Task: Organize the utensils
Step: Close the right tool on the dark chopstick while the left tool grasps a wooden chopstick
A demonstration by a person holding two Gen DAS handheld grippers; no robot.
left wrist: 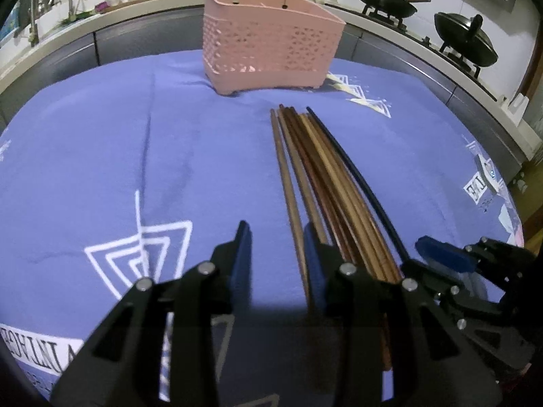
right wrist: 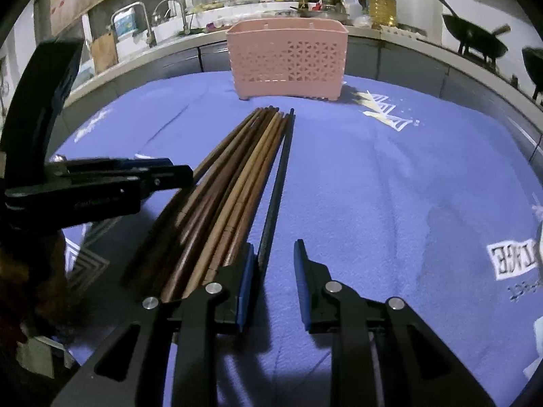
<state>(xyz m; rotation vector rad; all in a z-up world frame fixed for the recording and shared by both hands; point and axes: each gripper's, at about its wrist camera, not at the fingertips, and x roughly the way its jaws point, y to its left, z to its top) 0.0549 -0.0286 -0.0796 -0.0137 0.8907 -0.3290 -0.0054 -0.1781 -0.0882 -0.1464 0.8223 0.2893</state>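
A bundle of several brown wooden chopsticks (left wrist: 325, 176) (right wrist: 237, 176) lies on the blue cloth (left wrist: 135, 135) (right wrist: 390, 186), tips toward a pink perforated utensil basket (left wrist: 268, 44) (right wrist: 288, 61). My left gripper (left wrist: 276, 237) is open at the bundle's near end. One brown chopstick (left wrist: 288, 190) runs between its fingers, and the others lie right of its right finger. My right gripper (right wrist: 275, 251) is also open, with the single black chopstick (right wrist: 276, 186) (left wrist: 353, 169) just inside its left finger. Each gripper shows in the other's view: right gripper (left wrist: 437, 251), left gripper (right wrist: 176, 173).
The basket stands upright at the cloth's far edge. Behind it runs a kitchen counter with a sink and faucets (left wrist: 51, 6) (right wrist: 146, 23), bottles (right wrist: 380, 3) and black woks on a stove (left wrist: 383, 0) (right wrist: 475, 37). Printed white patterns mark the cloth.
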